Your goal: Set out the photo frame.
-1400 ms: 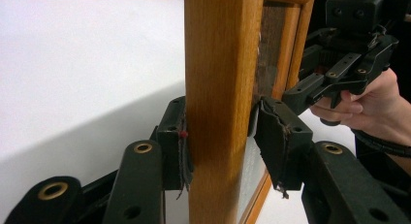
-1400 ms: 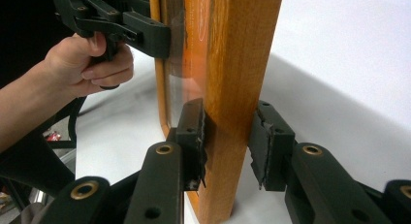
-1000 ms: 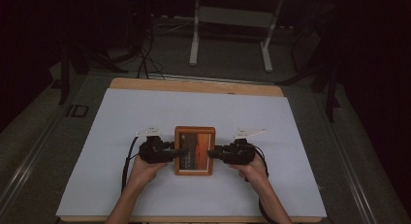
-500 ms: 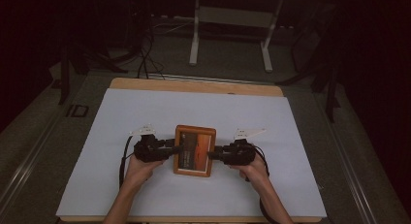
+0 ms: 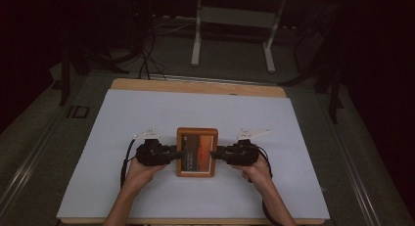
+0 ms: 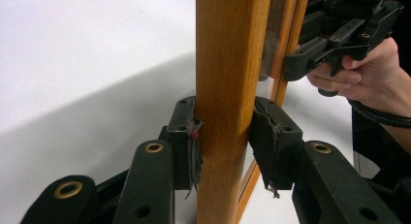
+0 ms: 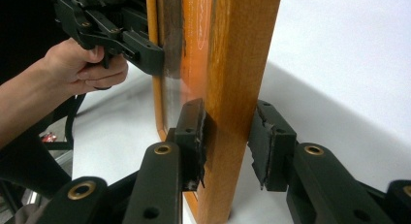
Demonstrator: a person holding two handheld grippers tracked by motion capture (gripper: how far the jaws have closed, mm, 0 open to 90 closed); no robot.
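A white sheet (image 5: 147, 118) covers most of the wooden table (image 5: 195, 86) and fills the middle of the high view, giving a plain bed for the work. Just below the centre of that view a wooden picture frame (image 5: 196, 152) rests on the sheet, taken from both short sides at once, probably so it can be lifted or turned level without twisting. The left hand (image 5: 142, 173) comes up from the bottom edge with the left gripper (image 5: 180, 155) on the frame's left side; in the left gripper view both pads (image 6: 190, 136) press the wooden edge, the jaws having just been closing onto it, so this side looks firmly clamped. The right hand (image 5: 254, 171) mirrors it with the right gripper (image 5: 214, 155). In the right gripper view one pad (image 7: 193, 132) touches the wood while the other (image 7: 265, 141) stands a little clear, the jaws having eased slightly closer, so this side straddles the edge without gripping yet.
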